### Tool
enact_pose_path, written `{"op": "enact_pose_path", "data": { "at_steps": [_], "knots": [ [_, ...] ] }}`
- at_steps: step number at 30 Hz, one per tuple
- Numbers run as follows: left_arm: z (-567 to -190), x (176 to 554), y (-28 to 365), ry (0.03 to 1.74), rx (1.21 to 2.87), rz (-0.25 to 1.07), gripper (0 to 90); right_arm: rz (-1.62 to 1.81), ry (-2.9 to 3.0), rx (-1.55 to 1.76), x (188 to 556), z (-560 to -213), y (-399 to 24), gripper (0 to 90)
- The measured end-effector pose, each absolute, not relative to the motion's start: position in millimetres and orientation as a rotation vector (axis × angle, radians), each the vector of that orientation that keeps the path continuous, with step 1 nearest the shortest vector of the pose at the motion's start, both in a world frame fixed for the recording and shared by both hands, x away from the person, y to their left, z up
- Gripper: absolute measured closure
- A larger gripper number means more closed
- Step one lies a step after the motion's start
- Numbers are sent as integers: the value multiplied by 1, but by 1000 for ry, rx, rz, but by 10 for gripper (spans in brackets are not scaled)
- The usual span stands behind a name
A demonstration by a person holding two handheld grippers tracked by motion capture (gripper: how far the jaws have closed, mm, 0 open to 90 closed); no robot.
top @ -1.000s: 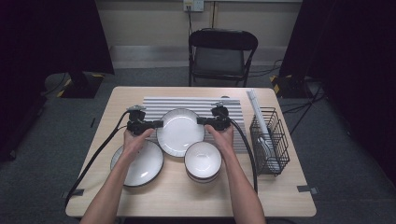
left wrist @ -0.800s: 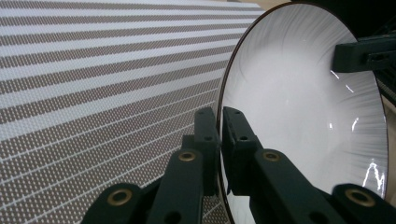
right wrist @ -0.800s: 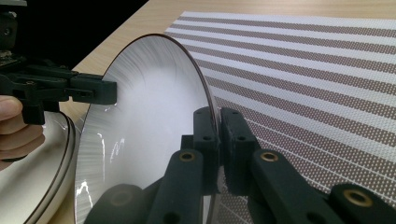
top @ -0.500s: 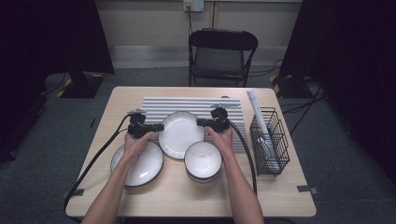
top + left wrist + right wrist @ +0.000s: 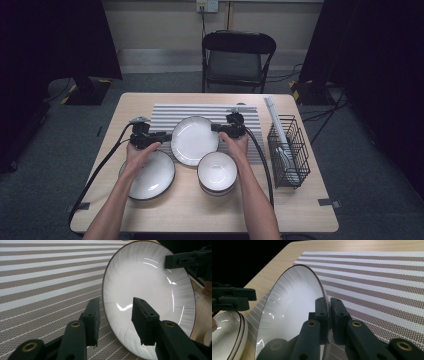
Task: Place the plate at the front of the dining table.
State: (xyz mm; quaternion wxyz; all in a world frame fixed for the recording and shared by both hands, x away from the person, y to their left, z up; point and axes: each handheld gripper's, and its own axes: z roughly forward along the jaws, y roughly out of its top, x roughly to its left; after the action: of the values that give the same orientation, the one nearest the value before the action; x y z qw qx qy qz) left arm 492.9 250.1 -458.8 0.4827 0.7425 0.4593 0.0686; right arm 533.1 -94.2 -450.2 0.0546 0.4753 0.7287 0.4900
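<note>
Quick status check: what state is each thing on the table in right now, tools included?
Plate: over the striped mat, rim clamped on its right side.
Right tool: shut on the plate's rim.
Left tool: jaws have just been opening, plate rim between them, pads off it.
Bowl: upright, empty, on the table.
Plate stack: flat by the left forearm.
Wire rack: upright, holds white items.

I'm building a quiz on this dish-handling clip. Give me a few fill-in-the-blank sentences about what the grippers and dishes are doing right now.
1. The right gripper is shut on the rim of the ____.
2. The left gripper has just been opening; its jaws stand apart with the plate rim ____ them, pads not pressing.
3. The plate is over the ____ mat.
4. The wire rack stands on the table's ____ side in the high view.

Missing words: plate; between; striped; right
</note>
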Motion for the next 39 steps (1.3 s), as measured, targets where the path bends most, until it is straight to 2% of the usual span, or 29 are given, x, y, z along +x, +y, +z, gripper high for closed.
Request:
{"op": "enact_pose_path", "data": {
  "at_steps": [21, 39],
  "knots": [
    [-447, 475, 268, 1092, 1811, 232, 547, 1473, 2142, 1520, 561, -445, -97, 846],
    [-441, 463, 291, 1111, 1782, 272, 540, 1294, 2147, 1563, 571, -464, -97, 870]
  ]
}}
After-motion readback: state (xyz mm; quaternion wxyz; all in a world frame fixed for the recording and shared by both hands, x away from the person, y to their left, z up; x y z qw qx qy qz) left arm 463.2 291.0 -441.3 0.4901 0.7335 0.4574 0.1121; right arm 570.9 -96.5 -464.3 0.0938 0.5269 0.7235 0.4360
